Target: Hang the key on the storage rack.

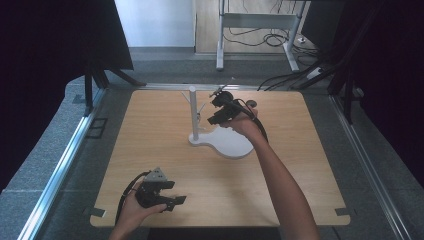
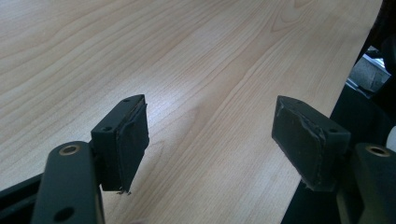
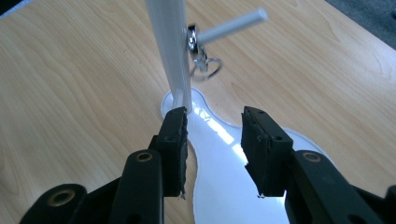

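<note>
From the high view, a white stand (image 1: 194, 112) with side pegs rises from a glossy white base (image 1: 232, 144) near the table's (image 1: 300, 165) far middle. The right gripper (image 1: 212, 119) hovers beside the post, likely having hung something there. The left gripper (image 1: 172, 200) rests idle near the front edge.

In the left gripper view, the jaws stand wide apart over bare wood.

In the right gripper view, the jaws are apart and empty; a small metal clasp with a ring (image 3: 201, 59) hangs on a peg (image 3: 231, 25), just ahead.
</note>
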